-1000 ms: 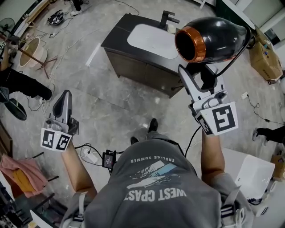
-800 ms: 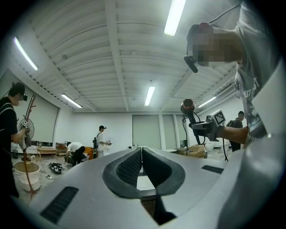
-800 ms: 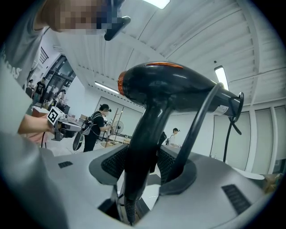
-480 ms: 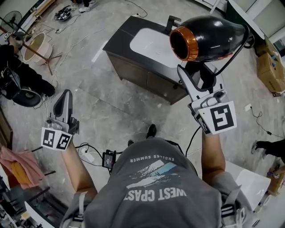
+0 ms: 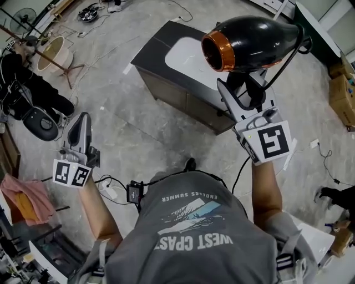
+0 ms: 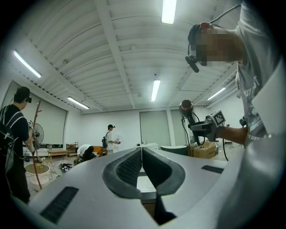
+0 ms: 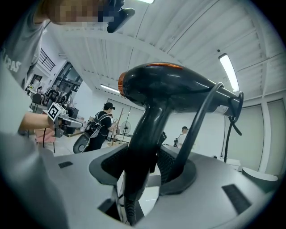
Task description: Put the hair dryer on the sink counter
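The hair dryer (image 5: 252, 40) is black with an orange ring round its nozzle, which points left in the head view. It stands upright in my right gripper (image 5: 244, 91), whose jaws are shut on its handle (image 7: 142, 143). Its black cord (image 5: 288, 60) loops from the rear down past the jaws. The dryer hangs over the near right corner of the sink counter (image 5: 151, 43), a dark cabinet with a white basin on the floor ahead. My left gripper (image 5: 80, 123) is held low at the left, shut and holding nothing, its pads (image 6: 134, 163) pressed together.
A person in black (image 5: 28, 91) crouches at the far left beside a fan (image 5: 22, 15) and a bowl on a stand (image 5: 55, 55). Cardboard boxes (image 5: 345, 83) sit at the right. A power strip and cables (image 5: 108, 191) lie near my feet.
The sink counter has slid rightward and the people at the left downward in the head view. The dryer has drifted slightly up and left with the right gripper. Both grips are unchanged.
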`<state>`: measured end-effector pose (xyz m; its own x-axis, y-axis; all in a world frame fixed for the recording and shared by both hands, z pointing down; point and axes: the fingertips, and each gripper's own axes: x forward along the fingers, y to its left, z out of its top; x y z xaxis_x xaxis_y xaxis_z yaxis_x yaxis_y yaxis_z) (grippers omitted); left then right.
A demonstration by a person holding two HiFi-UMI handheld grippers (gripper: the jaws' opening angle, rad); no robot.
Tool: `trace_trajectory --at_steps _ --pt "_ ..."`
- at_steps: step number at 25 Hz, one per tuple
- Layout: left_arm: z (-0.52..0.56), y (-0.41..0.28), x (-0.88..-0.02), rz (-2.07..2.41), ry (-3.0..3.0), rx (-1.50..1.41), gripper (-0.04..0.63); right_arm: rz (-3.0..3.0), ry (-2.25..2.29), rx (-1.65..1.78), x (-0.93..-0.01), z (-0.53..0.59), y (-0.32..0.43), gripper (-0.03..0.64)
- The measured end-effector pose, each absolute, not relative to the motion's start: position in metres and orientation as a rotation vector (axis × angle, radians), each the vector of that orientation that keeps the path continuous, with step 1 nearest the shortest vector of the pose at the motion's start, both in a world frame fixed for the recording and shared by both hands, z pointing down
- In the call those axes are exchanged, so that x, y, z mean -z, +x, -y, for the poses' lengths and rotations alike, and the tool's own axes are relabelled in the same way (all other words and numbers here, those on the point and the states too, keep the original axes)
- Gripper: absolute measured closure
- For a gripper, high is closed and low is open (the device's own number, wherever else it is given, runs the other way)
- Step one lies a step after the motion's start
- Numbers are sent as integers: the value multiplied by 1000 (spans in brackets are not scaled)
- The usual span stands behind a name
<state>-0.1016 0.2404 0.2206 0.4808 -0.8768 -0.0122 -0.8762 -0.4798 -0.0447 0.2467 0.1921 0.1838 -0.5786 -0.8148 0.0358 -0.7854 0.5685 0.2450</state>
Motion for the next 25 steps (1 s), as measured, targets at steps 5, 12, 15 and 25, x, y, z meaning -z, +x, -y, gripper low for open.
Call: trace_trajectory --at_steps 5,12,15,25 --pt "-231 -101 -222 -1596 -2662 40 575 2660 1340 281 -191 -177 244 394" --pt "-199 -107 -235 -1561 -2706 29 575 2624 1355 258 -200 -157 229 394" --pt "-177 -110 -236 -1519 -2729 13 575 2612 1373 255 -202 -147 221 394" --pt "-104 -131 -231 -1411 -2789 -5 575 2564 1452 222 -202 -105 195 394"
